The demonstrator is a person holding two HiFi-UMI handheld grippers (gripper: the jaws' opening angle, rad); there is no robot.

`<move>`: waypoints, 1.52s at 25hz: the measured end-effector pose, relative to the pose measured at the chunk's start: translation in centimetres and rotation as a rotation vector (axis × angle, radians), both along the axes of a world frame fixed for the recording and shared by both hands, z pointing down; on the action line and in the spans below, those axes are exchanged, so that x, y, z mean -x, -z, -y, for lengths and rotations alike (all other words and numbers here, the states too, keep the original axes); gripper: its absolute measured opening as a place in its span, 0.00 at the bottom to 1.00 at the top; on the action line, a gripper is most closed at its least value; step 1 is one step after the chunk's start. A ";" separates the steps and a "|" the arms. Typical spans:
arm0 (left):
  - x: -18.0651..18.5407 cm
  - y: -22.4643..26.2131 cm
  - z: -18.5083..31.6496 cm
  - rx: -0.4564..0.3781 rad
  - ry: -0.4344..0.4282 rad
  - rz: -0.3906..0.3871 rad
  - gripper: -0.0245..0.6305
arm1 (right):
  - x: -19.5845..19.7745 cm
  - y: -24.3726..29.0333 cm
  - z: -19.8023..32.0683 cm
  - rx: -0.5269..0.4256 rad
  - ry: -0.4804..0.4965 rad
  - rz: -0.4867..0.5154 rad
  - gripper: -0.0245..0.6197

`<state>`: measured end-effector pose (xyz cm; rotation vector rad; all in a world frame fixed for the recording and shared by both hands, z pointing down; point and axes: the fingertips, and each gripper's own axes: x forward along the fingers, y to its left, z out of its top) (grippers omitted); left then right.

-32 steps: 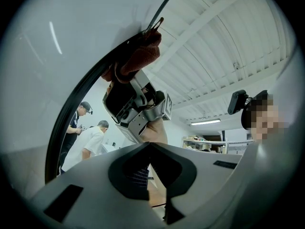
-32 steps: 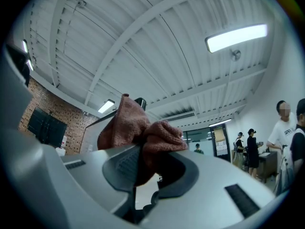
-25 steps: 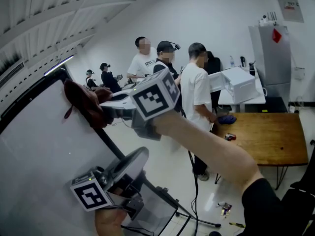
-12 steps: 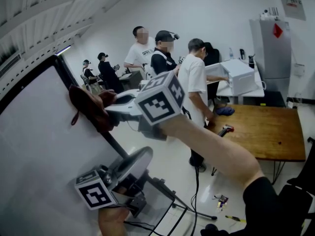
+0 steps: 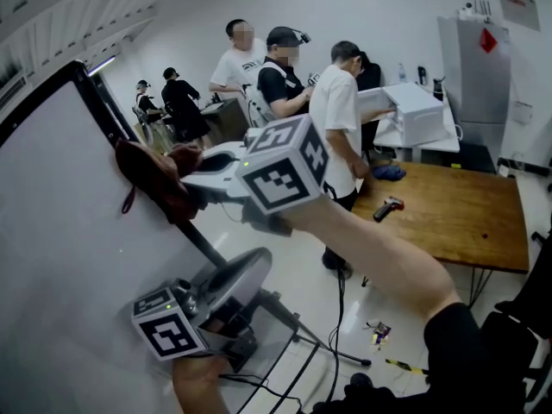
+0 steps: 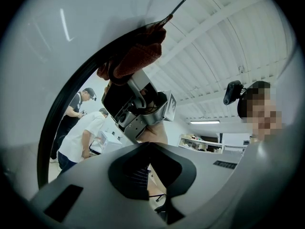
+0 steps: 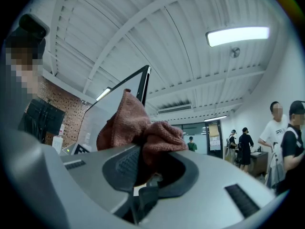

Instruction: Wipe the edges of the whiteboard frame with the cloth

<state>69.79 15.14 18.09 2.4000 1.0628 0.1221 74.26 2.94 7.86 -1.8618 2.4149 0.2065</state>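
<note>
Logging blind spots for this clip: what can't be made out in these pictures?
- Head view: the cloth, held by the right gripper, covers the whiteboard frame where they meet, so the wiped spot is hidden.
- Head view: the whiteboard is cut off at the picture's left edge.
- Head view: the items on the wooden table are too small to name.
- Right gripper view: the cloth hides much of the frame.
</note>
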 end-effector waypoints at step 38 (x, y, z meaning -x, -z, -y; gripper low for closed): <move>-0.7 -4.1 1.4 0.000 -0.057 0.132 0.02 | -1.1 -6.6 1.7 0.068 -0.069 0.028 0.16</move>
